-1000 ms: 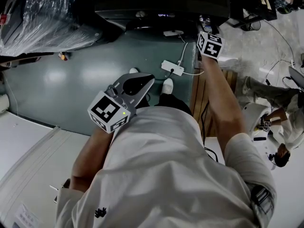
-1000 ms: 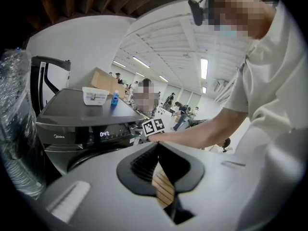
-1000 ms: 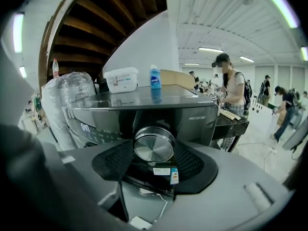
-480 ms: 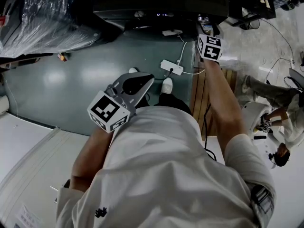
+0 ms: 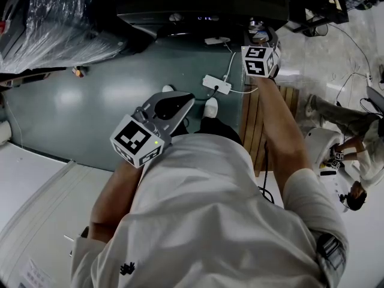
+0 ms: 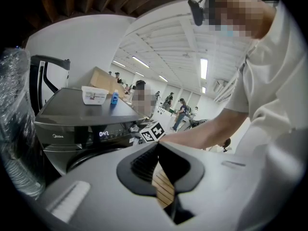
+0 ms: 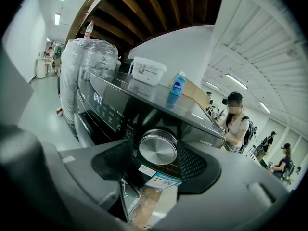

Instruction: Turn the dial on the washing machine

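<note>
Large hall with a grey-green floor [image 5: 90, 101] is serving as the setting.

- Right hand-held gripper [image 7: 155, 157]: is reaching out at arm's length to the front panel of a dark washing machine [image 7: 108, 112]. Its jaws are sitting closed on the round silver dial [image 7: 158, 146], one pad lying against each side of the rim.
- Dial: is sitting toward the right end of the panel, just under the machine's top edge and just above a printed sticker [image 7: 161, 179].
- Left hand-held gripper [image 6: 159, 150]: is being held back near the person's chest, well apart from the machine. Its jaws are meeting at the tips and gripping nothing.
- Display [image 6: 104, 134]: is glowing with pale digits on the panel, left of the dial.
- White tub [image 7: 148, 70] and blue bottle [image 7: 177, 88]: are standing near each other on the machine's top.
- Plastic-wrapped bundle [image 7: 89, 66]: is standing just beside the machine.
- Power strip [image 5: 217, 85]: is lying on the floor in front of the machine, beside wooden boards [image 5: 252, 119].
- People: are standing far off in the background.
</note>
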`<state>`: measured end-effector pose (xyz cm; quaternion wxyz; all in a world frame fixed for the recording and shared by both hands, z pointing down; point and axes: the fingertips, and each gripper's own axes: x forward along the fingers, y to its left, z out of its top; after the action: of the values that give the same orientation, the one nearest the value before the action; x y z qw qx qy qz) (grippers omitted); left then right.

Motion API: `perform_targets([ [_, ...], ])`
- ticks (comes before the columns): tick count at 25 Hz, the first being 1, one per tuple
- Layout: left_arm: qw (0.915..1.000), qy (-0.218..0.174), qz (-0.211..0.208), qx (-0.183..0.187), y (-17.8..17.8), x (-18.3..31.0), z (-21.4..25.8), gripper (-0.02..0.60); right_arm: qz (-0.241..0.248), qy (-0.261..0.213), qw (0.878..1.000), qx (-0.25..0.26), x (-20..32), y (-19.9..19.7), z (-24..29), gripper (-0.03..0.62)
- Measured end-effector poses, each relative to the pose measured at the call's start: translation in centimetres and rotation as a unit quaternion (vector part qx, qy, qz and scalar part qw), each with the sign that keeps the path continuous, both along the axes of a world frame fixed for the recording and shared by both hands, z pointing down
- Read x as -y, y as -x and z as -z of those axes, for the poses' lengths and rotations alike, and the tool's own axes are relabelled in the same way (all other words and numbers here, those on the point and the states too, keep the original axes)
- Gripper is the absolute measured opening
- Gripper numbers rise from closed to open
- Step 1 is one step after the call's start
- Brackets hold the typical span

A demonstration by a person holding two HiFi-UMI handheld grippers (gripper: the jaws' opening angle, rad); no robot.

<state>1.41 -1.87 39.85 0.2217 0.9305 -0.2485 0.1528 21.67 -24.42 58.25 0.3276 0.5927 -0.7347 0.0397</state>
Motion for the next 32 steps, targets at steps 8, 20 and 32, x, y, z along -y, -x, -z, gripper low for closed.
perform_targets([
  [8,0.9999,0.005,0.008,0.002,0.6,0.2,-0.1,0.057,-0.013,0.006,1.000,-0.016,0.7,-0.3,-0.3,0.258],
  [20,1.0000,0.001,0.003,0.002,0.4,0.4,-0.1,0.057,-0.090,0.010,0.986,0.143,0.8,-1.4,0.5,0.258],
  [32,1.0000,0.001,-0.003,0.003,0.2,0.4,-0.4,0.057,-0.033,-0.007,0.996,0.081,0.0,-0.9,1.0,0.259],
])
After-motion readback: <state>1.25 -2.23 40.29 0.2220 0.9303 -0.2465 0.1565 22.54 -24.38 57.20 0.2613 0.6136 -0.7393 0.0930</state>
